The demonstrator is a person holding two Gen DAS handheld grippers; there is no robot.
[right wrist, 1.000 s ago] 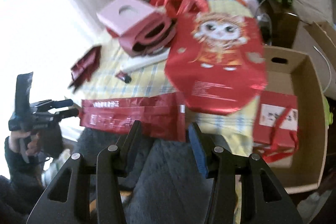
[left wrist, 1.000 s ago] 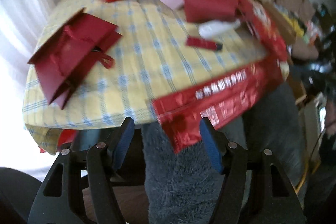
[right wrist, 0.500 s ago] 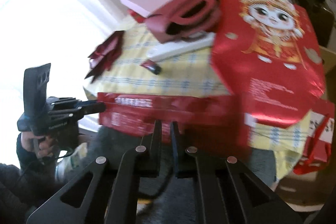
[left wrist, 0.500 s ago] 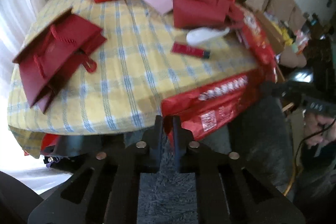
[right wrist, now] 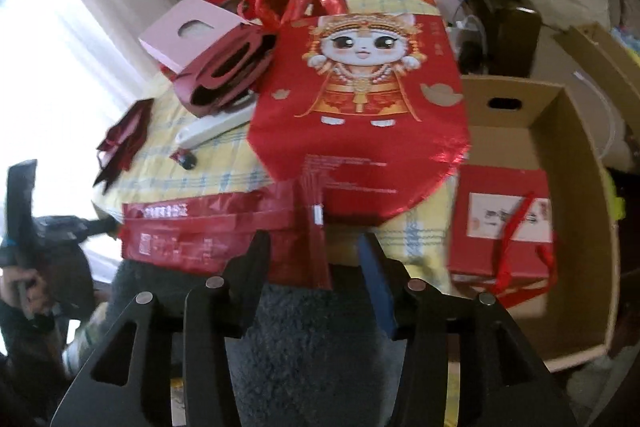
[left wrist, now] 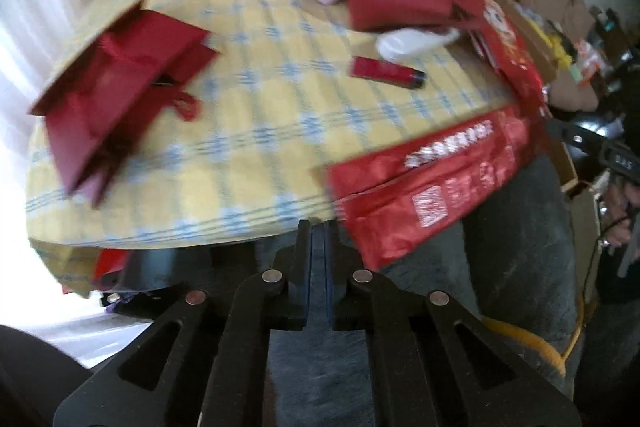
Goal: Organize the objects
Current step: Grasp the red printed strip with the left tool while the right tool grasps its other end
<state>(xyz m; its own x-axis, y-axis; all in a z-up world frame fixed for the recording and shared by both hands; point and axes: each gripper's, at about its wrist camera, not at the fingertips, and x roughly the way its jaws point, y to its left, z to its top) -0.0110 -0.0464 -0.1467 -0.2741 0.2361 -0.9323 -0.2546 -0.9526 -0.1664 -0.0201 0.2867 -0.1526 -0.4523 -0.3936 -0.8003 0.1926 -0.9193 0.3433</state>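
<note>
My left gripper (left wrist: 318,227) has its jaws pressed together with nothing between them, at the near edge of the table (left wrist: 248,131), just left of the folded red foil bag (left wrist: 436,183) that droops over that edge. My right gripper (right wrist: 314,247) has just been opening; its jaws stand about halfway apart, with the right end of that same folded red foil bag (right wrist: 224,227) lying between them, and the pads do not press on it. The bag's long side hangs over the near edge of the yellow checked cloth, and the left gripper shows at its left end in the right wrist view. Above it lies a red cat-print tote (right wrist: 360,99), flat, its handles at the far side. Left of the tote sit a dark red handled bag (right wrist: 228,71) and a pink box (right wrist: 188,31) at the far left. A small red lighter (left wrist: 386,71) lies mid-table, a white thing (left wrist: 412,41) just beyond it. A dark red paper bag (left wrist: 116,87) lies at the left side. To the right of the table stands a cardboard box (right wrist: 576,131) holding a red gift box (right wrist: 504,223)
</note>
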